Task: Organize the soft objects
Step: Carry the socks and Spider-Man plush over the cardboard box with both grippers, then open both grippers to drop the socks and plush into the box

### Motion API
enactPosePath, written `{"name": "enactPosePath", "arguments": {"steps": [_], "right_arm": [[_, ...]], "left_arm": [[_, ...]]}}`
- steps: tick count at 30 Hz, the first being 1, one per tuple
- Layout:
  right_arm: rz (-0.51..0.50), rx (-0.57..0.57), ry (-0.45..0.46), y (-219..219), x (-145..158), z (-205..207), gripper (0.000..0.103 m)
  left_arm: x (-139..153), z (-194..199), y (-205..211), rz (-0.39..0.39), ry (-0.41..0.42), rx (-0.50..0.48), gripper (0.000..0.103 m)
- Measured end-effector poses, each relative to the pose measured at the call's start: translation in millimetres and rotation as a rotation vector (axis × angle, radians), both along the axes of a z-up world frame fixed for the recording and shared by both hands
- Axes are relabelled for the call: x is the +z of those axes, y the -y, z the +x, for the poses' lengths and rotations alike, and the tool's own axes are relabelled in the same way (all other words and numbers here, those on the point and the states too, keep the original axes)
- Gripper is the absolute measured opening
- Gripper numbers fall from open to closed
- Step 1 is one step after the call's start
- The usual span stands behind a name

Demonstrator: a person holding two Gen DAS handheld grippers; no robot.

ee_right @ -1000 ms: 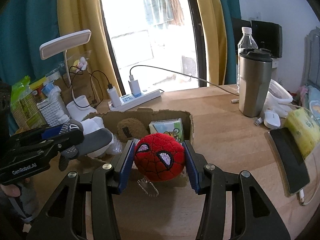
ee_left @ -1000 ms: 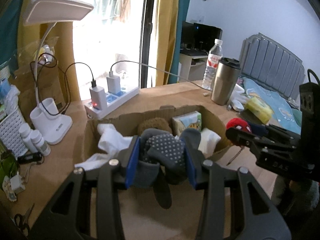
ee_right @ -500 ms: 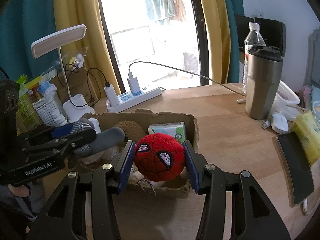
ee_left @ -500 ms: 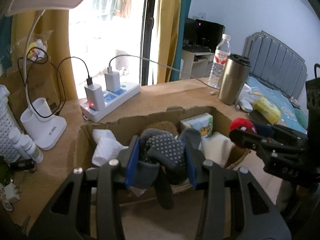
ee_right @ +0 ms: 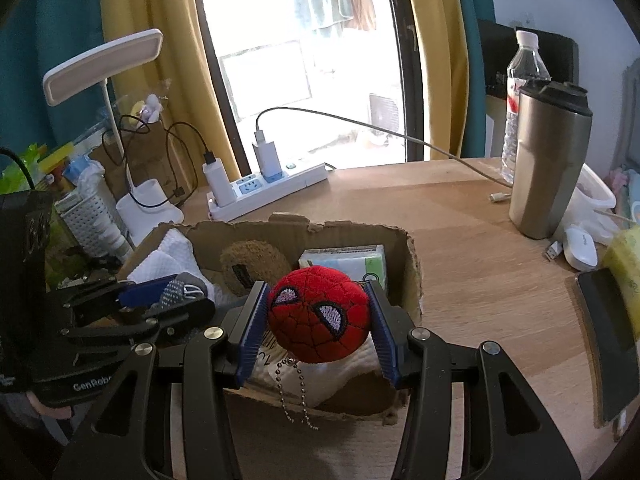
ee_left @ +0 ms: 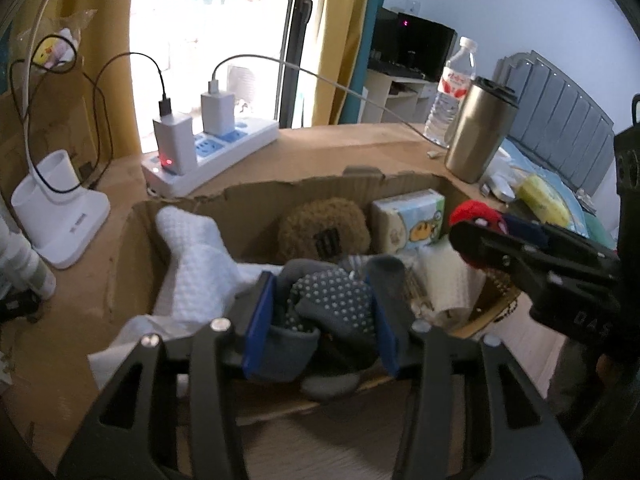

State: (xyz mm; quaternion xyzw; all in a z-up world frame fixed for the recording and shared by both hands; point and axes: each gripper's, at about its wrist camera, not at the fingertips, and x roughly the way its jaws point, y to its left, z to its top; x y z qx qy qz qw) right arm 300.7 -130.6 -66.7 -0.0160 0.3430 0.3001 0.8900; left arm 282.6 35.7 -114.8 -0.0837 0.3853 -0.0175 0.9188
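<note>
- The sock (ee_left: 332,308), clamped in the left gripper (ee_left: 324,320), now hangs over the box's (ee_left: 304,188) near edge, closer in than a second ago.
- The red plush (ee_right: 318,314), squeezed by the right gripper (ee_right: 318,330), has likewise advanced above the box's right corner.
- Both look ready to drop beside the towel (ee_left: 196,256).

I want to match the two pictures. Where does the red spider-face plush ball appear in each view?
Left wrist view: the red plush ball peeks out at right of centre, mostly hidden behind the right claw, above the cardboard box.
Right wrist view: the ball sits at centre, gripped in the right claw.
Shared landmark: the steel tumbler on the table.
</note>
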Motion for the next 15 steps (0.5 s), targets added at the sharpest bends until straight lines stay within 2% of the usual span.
{"name": "enactPosePath", "arguments": {"steps": [6, 8, 11, 13, 15], "right_arm": [[-0.002, -0.014, -0.008, -1.6, -2.7, 2.7, 0.051], [-0.005, -0.015, -0.007, -2.1, -3.0, 3.1, 0.051], [-0.008, -0.018, -0.011, -3.9, -3.8, 4.3, 0.052], [-0.010, -0.019, -0.012, -4.6, -4.1, 4.1, 0.053], [-0.007, -0.018, -0.012, -4.2, -3.7, 3.6, 0.063]], "left_arm": [[-2.3, 0.6, 4.0, -0.004, -0.004, 0.000, 0.054], [0.1, 0.6, 2.9, -0.021, -0.005, 0.000, 0.061], [2.3, -0.4, 2.6, -0.024, -0.004, 0.004, 0.063], [3.1, -0.9, 2.3, -0.023, -0.009, 0.010, 0.064], [4.1, -1.6, 1.8, -0.027, -0.011, 0.015, 0.065]]}}
